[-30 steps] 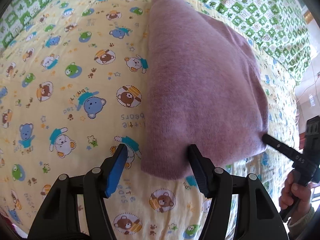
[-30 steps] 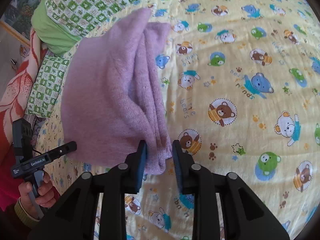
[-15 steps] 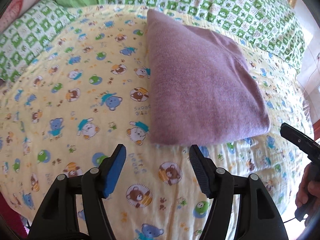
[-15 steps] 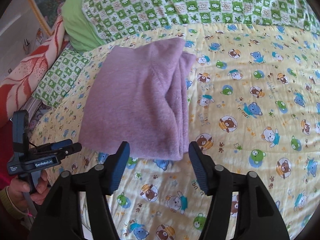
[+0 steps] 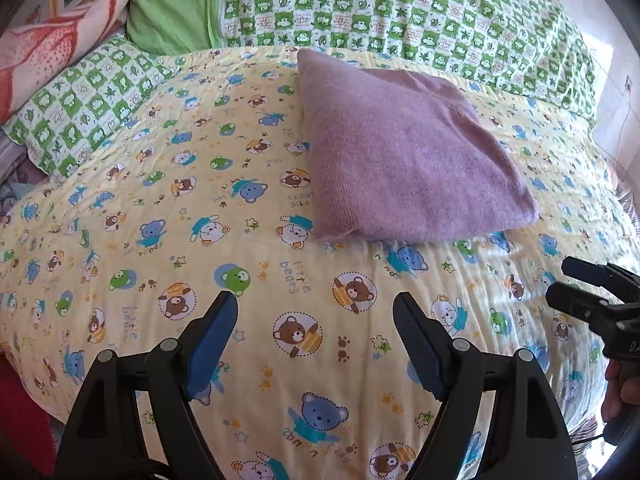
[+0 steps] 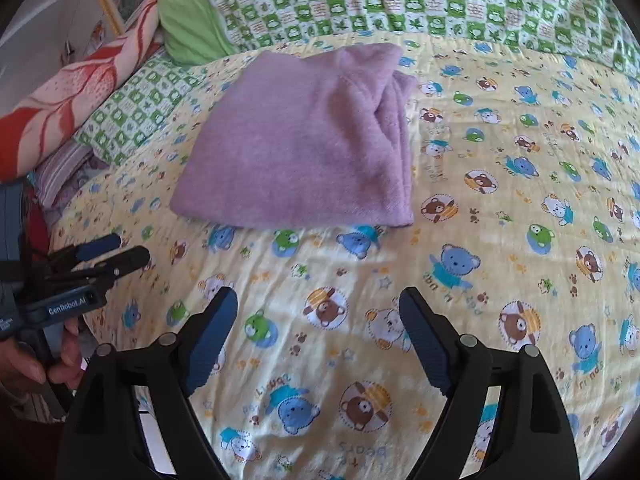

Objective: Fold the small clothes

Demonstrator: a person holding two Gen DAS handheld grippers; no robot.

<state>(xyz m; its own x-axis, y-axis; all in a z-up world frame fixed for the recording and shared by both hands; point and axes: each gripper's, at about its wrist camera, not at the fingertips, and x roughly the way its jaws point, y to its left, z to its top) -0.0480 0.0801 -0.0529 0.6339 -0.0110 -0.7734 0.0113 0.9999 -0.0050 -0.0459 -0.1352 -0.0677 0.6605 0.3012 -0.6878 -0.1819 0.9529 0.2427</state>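
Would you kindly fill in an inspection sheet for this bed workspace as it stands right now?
Surface: yellow bear-print quilt spread over the bed, lightly wrinkled.
Job's things: purple knit garment lying folded on the quilt, layered edges on one side, touched by neither gripper.
Clutter: nothing seen on the quilt.
Grippers: left gripper open, empty, short of the garment; right gripper open, empty, likewise short of it.
Cables: thin dark cable below the right handle.
Surroundings: green checked pillow, green checked bedding, red floral blanket along the head of the bed.
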